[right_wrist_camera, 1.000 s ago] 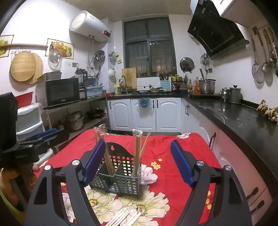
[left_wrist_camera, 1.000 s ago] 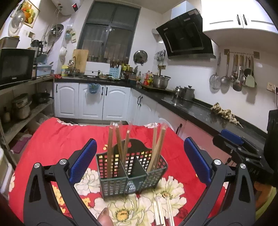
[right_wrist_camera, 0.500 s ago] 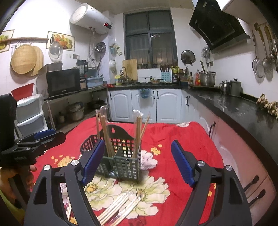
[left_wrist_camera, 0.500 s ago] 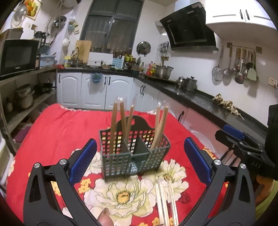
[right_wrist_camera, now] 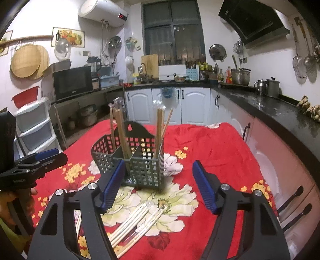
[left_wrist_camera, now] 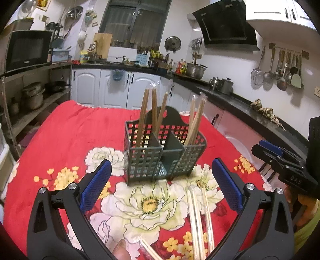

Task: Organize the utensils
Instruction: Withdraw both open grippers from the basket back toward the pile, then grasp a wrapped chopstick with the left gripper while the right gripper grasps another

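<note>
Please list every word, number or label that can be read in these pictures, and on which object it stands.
Right tool: embossed letters, perhaps "DAS", unsure.
Left tool: small label, too blurred.
Microwave: small brand word, too blurred.
Water heater: red lit display, digits unreadable.
Nothing else bears legible text.

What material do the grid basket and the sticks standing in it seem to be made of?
Grid basket: probably moulded plastic, matt dark grey-green, with even square holes and thin walls.
Standing sticks: apparently wood or bamboo, plain brown; some tops look wrapped in clear film.
</note>
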Motion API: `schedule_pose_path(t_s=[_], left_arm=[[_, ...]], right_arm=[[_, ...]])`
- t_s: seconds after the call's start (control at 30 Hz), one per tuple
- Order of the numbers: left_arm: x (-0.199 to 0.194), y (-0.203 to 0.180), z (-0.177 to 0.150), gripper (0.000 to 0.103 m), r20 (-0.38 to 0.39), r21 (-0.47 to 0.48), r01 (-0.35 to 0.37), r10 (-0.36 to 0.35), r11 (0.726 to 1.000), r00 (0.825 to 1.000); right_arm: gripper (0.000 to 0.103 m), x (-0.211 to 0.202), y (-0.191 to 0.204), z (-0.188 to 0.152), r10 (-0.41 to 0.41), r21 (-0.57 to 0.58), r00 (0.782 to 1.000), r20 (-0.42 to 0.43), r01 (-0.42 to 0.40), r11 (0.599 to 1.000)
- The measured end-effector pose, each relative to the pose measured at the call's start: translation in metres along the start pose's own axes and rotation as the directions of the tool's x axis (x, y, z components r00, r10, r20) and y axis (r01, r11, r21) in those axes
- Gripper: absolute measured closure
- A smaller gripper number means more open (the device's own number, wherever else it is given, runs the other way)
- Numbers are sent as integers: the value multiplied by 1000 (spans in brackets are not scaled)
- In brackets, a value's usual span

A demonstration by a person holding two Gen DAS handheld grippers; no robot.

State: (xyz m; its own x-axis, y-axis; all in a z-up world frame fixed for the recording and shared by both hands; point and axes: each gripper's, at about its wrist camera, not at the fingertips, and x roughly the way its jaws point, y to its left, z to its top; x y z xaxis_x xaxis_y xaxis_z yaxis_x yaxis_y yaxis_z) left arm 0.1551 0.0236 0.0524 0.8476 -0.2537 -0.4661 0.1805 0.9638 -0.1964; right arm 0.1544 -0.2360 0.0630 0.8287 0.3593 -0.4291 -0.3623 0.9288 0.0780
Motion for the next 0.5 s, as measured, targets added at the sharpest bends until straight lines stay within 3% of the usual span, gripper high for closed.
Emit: schedule_pose_path(t_s=[0.2, 0.5], left_arm=[[2, 7, -14, 11, -35, -9, -11, 11, 1000, 999], [5, 10, -36, 11, -86, 12, -32, 33, 999, 996]], right_arm=[[53, 12, 12, -9, 34, -24, 997, -68, -36, 999], [59, 31, 29, -27, 55, -47, 985, -162, -64, 997]])
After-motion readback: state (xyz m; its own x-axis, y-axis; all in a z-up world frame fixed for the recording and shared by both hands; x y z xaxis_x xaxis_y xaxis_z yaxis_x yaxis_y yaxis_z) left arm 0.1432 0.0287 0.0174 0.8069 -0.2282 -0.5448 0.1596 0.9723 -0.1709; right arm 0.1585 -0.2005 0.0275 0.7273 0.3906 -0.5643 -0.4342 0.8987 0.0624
